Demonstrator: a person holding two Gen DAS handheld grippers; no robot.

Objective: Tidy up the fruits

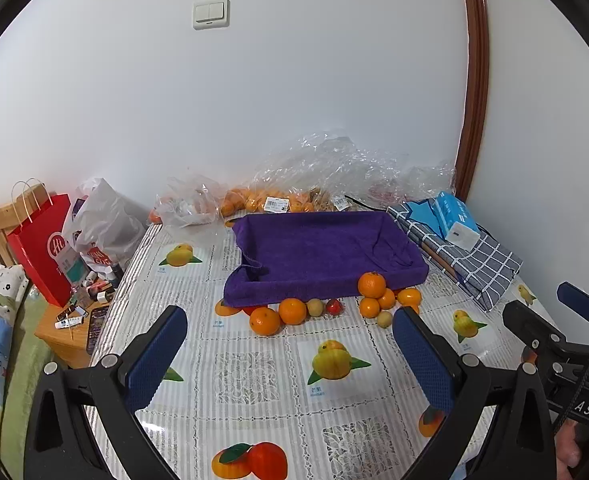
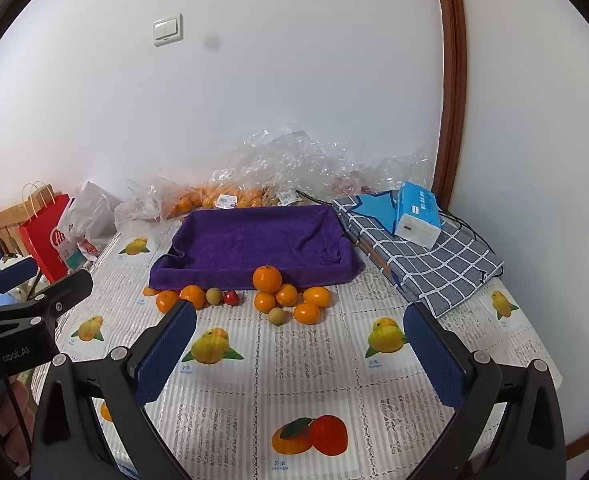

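Nothing sorted yet, by the look of it. Purple towel-lined tray (image 1: 326, 248) is bare inside. All loose fruit sits on the tablecloth (image 2: 334, 364) along the tray's near edge: oranges (image 2: 267, 278) in a left pair and a right cluster, two pale green fruits (image 2: 276, 315), one small red fruit (image 2: 231, 298). Left gripper (image 1: 290, 344) spread, holding nothing, near side of the fruit. Right gripper (image 2: 300, 340) same. Every piece left to move, probably into the tray.

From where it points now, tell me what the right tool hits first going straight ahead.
Probably the pile of oranges in front of the purple tray. The open right tool holds nothing; only bare tablecloth lies between, though depth is unclear.
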